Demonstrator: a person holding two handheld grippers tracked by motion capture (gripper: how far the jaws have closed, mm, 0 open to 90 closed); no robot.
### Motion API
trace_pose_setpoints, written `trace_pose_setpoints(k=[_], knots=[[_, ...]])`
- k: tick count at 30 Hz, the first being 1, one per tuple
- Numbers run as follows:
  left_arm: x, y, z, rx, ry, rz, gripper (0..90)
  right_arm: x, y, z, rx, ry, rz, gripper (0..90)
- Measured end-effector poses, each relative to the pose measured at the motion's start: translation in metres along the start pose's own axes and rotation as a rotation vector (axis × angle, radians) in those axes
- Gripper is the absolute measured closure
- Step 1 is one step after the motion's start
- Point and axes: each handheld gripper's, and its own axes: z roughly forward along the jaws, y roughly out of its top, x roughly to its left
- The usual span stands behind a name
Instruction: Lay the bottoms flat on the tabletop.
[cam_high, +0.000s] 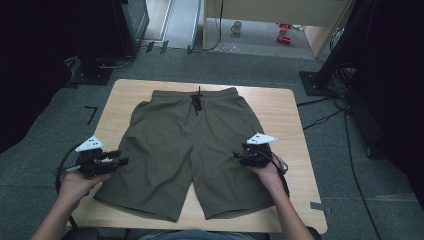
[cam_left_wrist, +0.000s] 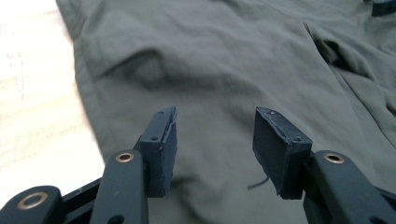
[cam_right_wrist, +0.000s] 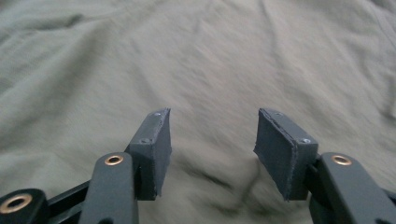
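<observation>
Shorts (cam_high: 192, 145), olive green, lie flat in the middle of the wooden table (cam_high: 295, 115). At lower left, the left gripper (cam_high: 122, 161) sits by the leg edge, jaws spread with nothing between. At lower right, the right gripper (cam_high: 236, 157) hangs over the other leg, jaws spread too.

One pair of shorts (cam_high: 192, 145) is lying on one table (cam_high: 295, 115); two grippers, left (cam_high: 121, 161) and right (cam_high: 238, 156), are hovering.
</observation>
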Motion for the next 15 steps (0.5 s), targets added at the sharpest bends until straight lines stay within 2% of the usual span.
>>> trace_pose_setpoints(k=[6,10,15], knots=[[0.001,0.018,0.018,-0.018,0.023,0.015,46.7,-0.014,0.004,-0.011,-0.038,-0.024,0.025,44.1],[0.005,0.029,0.029,-0.025,0.041,0.037,46.6,-0.027,0.005,-0.015,-0.034,-0.040,0.033,43.0],[0.021,0.040,0.043,-0.024,0.066,0.007,47.7,-0.052,0.008,-0.016,-0.031,-0.090,0.052,43.9]])
